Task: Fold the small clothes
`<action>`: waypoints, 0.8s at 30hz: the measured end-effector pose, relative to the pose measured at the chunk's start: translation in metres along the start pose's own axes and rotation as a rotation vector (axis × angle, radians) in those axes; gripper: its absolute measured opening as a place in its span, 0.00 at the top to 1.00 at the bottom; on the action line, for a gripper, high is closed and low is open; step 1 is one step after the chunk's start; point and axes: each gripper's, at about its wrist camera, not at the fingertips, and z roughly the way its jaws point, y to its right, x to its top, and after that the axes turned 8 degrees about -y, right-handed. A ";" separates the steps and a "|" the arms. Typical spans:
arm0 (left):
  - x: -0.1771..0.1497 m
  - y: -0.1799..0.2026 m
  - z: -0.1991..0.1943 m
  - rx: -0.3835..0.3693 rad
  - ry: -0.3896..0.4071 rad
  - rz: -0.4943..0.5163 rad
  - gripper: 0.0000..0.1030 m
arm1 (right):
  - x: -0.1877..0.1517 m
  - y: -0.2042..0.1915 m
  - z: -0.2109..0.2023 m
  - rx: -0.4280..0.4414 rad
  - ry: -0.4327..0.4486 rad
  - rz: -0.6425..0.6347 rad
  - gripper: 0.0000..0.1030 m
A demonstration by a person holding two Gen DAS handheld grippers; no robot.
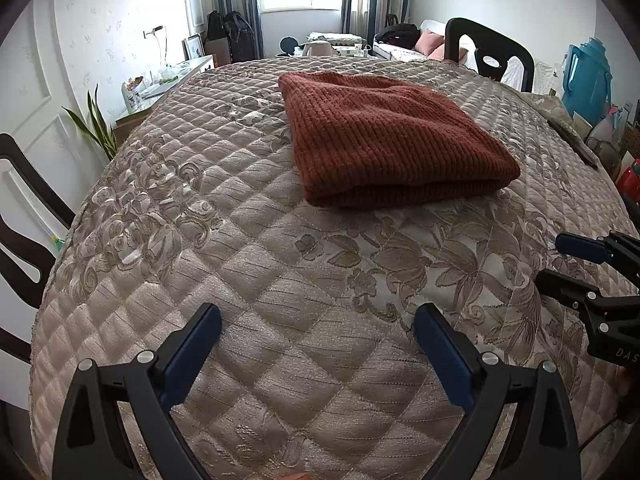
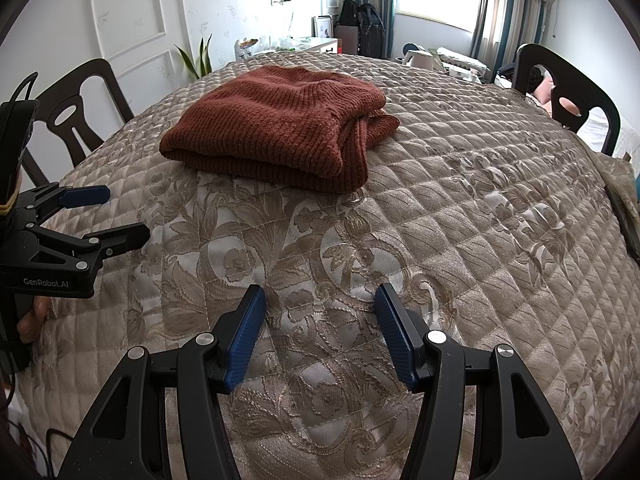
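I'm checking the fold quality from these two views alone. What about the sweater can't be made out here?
- Sweater underside: hidden against the quilted cover, both views.
- Its far edge: hidden behind its own bulk, both views.
- Sleeves: folded layers hide them; the right wrist view shows only a tucked layer.
- Any label: not visible.

The rust-red knitted sweater (image 1: 394, 140) lies folded on the quilted beige table cover (image 1: 248, 264). The left gripper (image 1: 318, 336) hovers near the front with its jaws wide apart, holding nothing. The right gripper (image 1: 560, 264) shows at the right edge.
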 end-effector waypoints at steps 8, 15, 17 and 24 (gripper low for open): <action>-0.001 0.002 0.001 -0.002 -0.001 0.003 0.04 | 0.000 0.000 0.000 0.000 0.000 0.000 0.44; -0.001 0.002 0.001 -0.001 -0.001 0.003 0.04 | 0.000 0.000 0.000 0.000 0.000 0.000 0.44; 0.000 0.001 0.001 -0.001 -0.001 0.003 0.04 | 0.000 0.000 0.000 0.000 0.000 0.000 0.44; 0.000 0.001 0.001 -0.002 -0.001 0.003 0.04 | 0.000 0.000 0.000 0.000 0.000 0.000 0.44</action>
